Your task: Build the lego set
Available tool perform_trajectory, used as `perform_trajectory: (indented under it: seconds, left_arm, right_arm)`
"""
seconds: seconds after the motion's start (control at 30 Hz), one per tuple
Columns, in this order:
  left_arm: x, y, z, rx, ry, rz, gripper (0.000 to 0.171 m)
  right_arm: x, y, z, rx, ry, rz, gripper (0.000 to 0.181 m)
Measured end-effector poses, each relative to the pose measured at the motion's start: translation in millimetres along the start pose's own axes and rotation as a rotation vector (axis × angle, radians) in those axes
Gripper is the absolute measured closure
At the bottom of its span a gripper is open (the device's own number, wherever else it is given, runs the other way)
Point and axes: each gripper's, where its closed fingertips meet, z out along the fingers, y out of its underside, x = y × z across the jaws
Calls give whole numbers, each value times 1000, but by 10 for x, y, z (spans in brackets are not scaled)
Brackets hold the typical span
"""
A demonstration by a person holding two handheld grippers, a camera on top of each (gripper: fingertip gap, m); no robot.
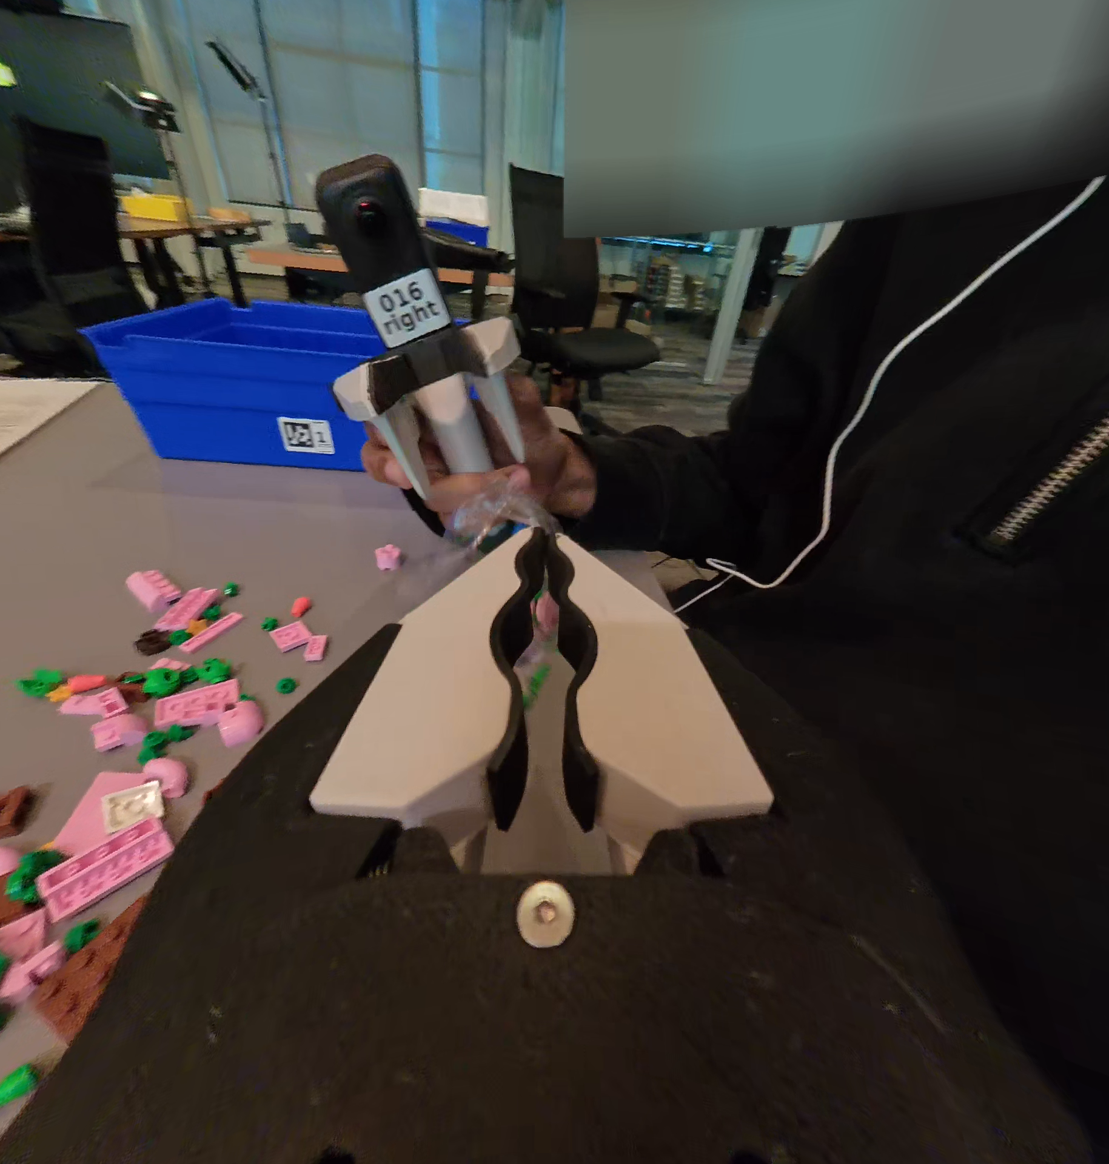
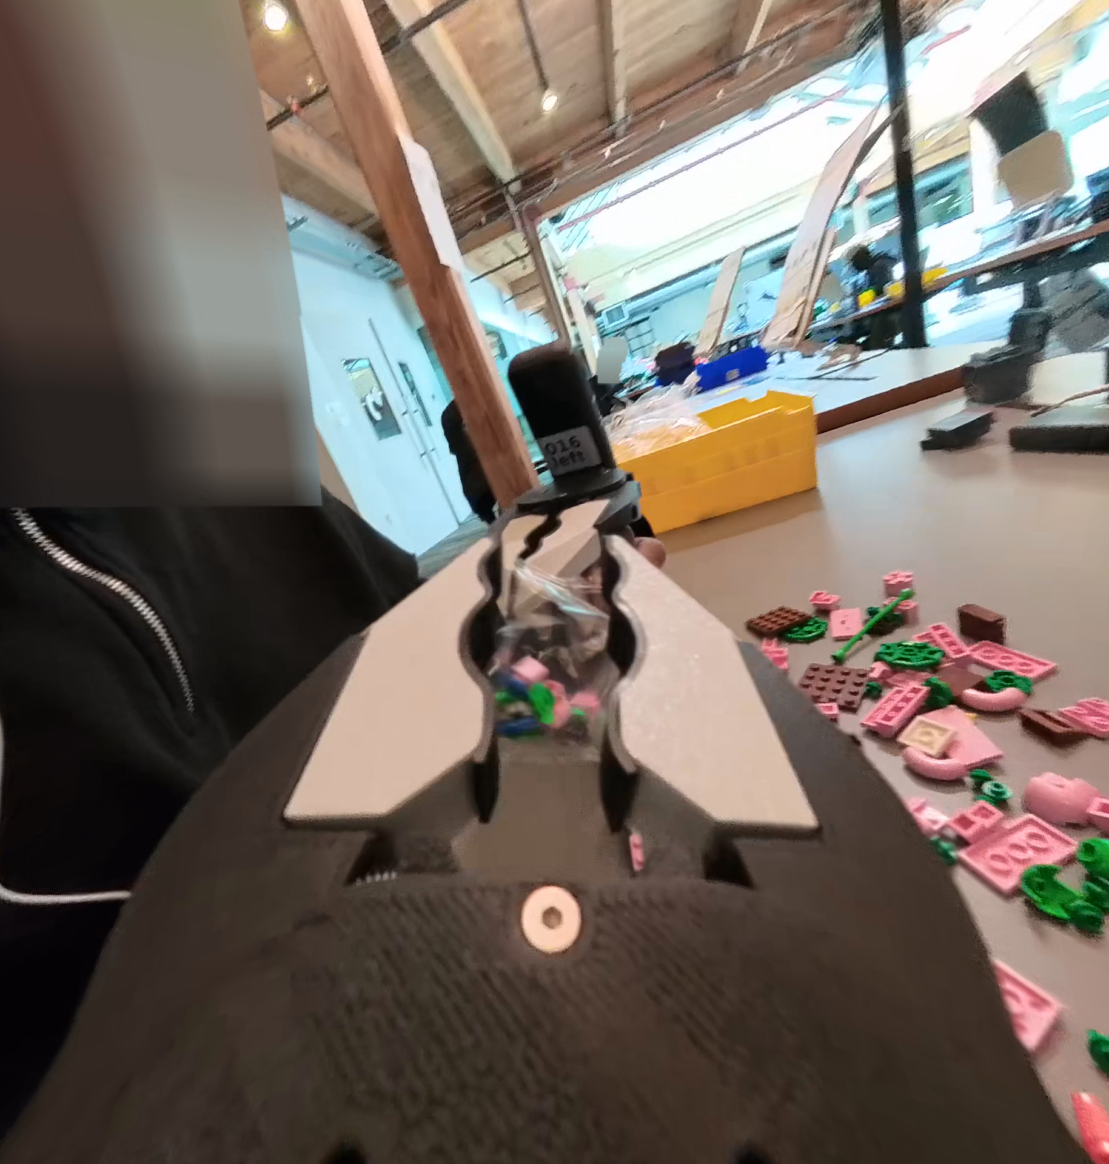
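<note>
Pink, green and brown bricks; blue bin; yellow bin.

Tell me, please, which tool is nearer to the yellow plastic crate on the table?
Left. The left tool sits just before the yellow plastic crate; the right tool points at it from farther back.
</note>
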Motion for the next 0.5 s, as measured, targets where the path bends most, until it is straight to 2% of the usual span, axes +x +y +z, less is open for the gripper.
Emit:
perform_trajectory:
  seconds: [0.07, 0.3, 0.4, 0.5]
  left_arm:
    - [-87, 5, -13, -9, -62, 16, 171]
    - [-162, 53, -3, -43, -127, 55, 171]
    - [-171, 48, -9, -40, -135, 58, 171]
    - [-161, 56, -5, -43, -128, 58, 171]
  right_arm:
    - [24, -9, 2, 5, 22, -16, 142]
    - [66, 305, 155, -162, 60, -62, 140]
    - [107, 389, 169, -213, 88, -91, 144]
    - [109, 390, 169, -219, 101, -128, 157]
